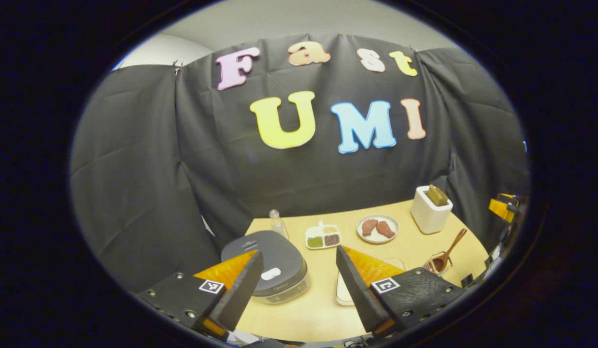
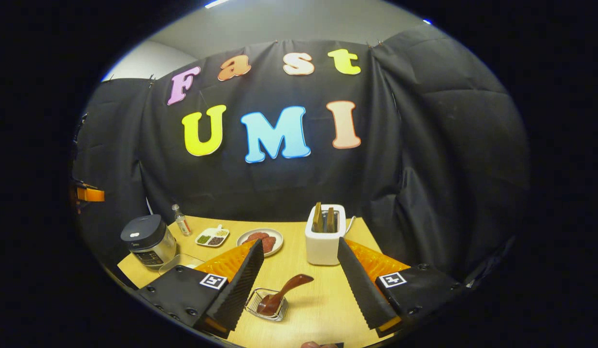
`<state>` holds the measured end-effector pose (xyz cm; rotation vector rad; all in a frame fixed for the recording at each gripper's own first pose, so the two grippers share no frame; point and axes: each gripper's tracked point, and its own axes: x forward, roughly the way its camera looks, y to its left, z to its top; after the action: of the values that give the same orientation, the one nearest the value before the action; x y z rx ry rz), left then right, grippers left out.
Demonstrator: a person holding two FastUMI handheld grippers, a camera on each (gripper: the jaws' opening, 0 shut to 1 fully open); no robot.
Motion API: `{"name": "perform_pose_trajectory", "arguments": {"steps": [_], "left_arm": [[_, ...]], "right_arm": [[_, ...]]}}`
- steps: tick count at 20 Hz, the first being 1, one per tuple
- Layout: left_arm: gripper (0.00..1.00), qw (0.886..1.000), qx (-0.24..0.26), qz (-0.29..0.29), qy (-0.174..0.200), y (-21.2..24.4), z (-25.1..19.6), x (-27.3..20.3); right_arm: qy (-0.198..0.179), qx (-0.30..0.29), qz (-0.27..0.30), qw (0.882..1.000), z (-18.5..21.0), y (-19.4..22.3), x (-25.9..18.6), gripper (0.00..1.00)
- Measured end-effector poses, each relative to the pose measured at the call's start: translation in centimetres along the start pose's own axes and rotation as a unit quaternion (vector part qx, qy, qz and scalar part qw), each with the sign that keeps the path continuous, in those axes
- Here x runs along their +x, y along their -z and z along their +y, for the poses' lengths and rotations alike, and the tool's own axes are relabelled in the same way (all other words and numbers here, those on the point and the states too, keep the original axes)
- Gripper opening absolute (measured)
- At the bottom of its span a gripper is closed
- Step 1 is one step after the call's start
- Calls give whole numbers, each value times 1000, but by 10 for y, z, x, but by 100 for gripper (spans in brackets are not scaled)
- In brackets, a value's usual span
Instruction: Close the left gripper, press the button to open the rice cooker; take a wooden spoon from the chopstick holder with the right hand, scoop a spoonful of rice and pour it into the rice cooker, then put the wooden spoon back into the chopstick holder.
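Left gripper view: tongs [image 1: 299, 278] spread above lidded rice cooker [image 1: 272, 266], nothing held.

Left gripper [image 1: 299, 285]: fingers spread wide apart, nothing between them, raised and angled downward. Right gripper [image 2: 299, 285]: likewise spread wide, unloaded, pitched downward. Possibly a fingertip at the right gripper view's lower edge.

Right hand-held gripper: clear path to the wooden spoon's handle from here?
Probably yes. The right hand-held gripper is open, and the wooden spoon leans in its wire holder just ahead, with bare table around.
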<state>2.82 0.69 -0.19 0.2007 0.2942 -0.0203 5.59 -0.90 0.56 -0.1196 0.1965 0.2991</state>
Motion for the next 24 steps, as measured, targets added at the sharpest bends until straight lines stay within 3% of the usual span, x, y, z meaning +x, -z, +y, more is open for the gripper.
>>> {"name": "perform_pose_trajectory", "arguments": {"steps": [5,7,13,14,24], "left_arm": [[93,997,-48,-51,19,-42,11,-51],[93,997,-41,-66,21,-45,20,-67],[94,993,-55,-101,39,-36,29,-97],[93,992,-57,-105,35,-34,34,-96],[93,990,-102,-88,33,4,54,-96]], "right_arm": [[43,-8,-31,999,-9,-54,-65,98],[57,-17,-41,997,-6,-61,-89,98],[76,-36,-56,995,14,-55,-130,95],[75,-28,-52,995,19,-49,-132,99],[81,-1,-25,996,39,-26,-143,95]]}}
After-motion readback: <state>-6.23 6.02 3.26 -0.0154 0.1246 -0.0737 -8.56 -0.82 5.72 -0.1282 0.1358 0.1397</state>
